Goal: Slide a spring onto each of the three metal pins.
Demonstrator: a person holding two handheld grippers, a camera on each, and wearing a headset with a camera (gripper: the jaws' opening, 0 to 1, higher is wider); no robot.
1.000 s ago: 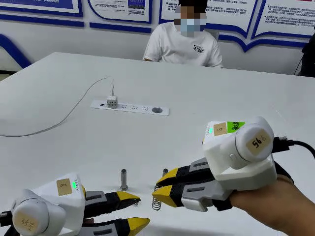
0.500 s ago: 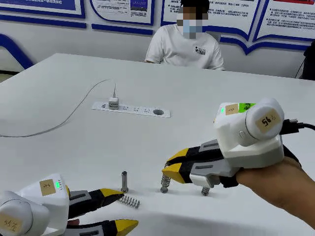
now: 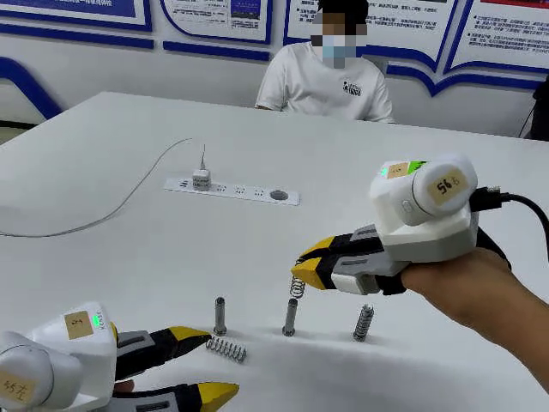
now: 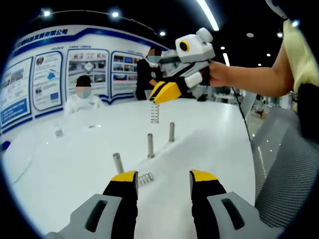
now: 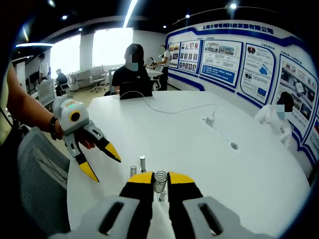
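R tongs (image 3: 302,273) pinch a spring (image 3: 298,287) just above the mid pin (image 3: 291,317). L tongs (image 3: 221,365) are spread, near a loose spring (image 3: 226,348) lying on tabletop (image 3: 129,249).

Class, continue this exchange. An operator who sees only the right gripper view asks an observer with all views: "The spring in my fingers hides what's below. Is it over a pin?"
Observer: Roughly, yes. The spring in the right gripper hangs just above the middle pin, not yet on it.
Operator: Is any pin finished?
Observer: One: the right pin has a spring on.
Operator: The spring near the far pin, standing or lying?
Observer: That loose spring lies on its side, by the open left gripper.
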